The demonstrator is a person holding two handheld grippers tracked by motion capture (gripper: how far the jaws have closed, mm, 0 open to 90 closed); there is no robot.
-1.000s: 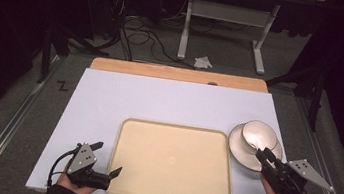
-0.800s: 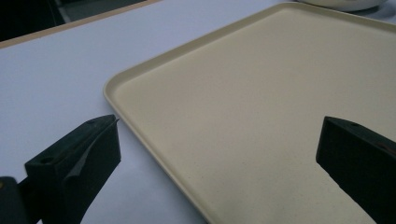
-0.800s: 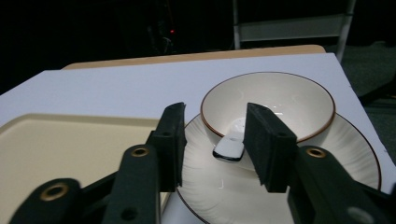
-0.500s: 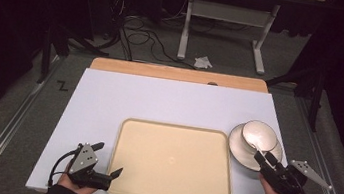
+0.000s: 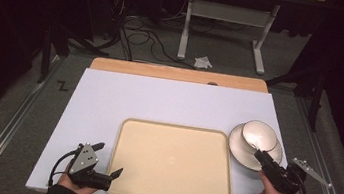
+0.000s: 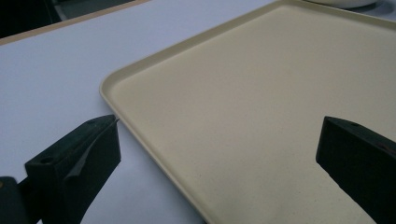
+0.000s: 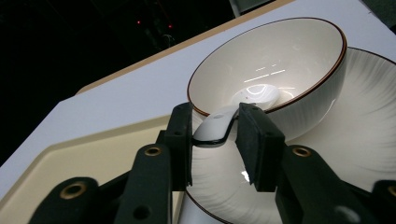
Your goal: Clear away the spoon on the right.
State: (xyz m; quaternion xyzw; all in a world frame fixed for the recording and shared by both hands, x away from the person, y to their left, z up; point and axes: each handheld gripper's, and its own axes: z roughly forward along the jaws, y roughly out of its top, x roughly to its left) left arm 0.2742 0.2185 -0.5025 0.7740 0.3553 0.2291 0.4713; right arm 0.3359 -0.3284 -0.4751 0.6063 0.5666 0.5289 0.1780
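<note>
One white ceramic spoon (image 7: 219,127), lying in one white brown-rimmed bowl (image 7: 299,70) on one white ribbed plate (image 7: 359,116), has just been closed upon by the right gripper (image 7: 215,135); the left gripper (image 6: 215,154) is held wide over one beige tray (image 6: 261,93).

A black letter "Z" (image 5: 62,85) is sitting on the grey floor mat (image 5: 32,109), just left of the white table (image 5: 159,100).

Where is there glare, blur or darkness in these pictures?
Right gripper view: bright glare inside the bowl and on the spoon; its jaws near the lens look soft; the background is black. Left gripper view: the tray is evenly lit and the jaws are blurred. High view: the table is bright, the floor beyond is dim.
</note>
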